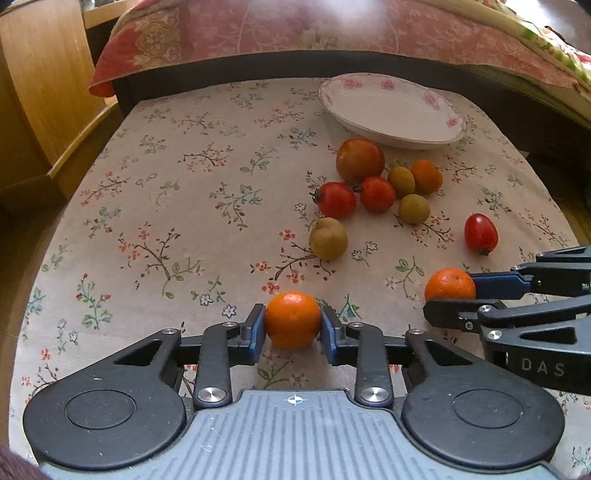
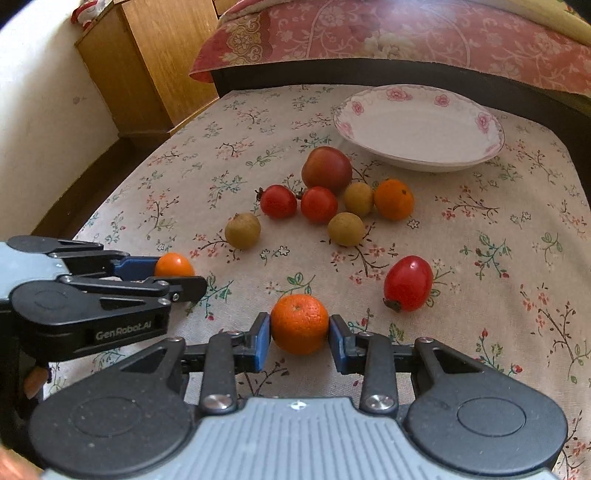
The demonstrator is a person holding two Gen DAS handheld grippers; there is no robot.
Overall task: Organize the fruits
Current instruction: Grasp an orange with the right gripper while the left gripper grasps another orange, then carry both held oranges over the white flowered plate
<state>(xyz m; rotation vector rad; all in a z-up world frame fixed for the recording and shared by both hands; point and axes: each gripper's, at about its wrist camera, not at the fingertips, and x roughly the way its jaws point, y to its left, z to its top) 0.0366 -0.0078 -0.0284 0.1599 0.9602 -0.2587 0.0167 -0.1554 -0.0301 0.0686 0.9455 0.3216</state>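
My left tool (image 1: pixel 293 325) and right tool (image 2: pixel 299 329) each clamp 1 orange; the plate (image 2: pixel 421 157) holds 0 fruit, 8 wait on the worktop (image 1: pixel 184 206).

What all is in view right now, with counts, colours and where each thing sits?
Small oranges: three; one in the left gripper, one in the right gripper, one loose in the cluster.
Small tomatoes: three, red; two in the cluster, one apart at the right.
Large tomato: one, red-green, near the plate.
Brownish round fruits: three; two in the cluster, one at its left.
Plate: one, white with pink flowers, empty, at the far side.
Tablecloth: floral, beige.
Bedspread: pink, behind.
Cabinet: wooden, far left.
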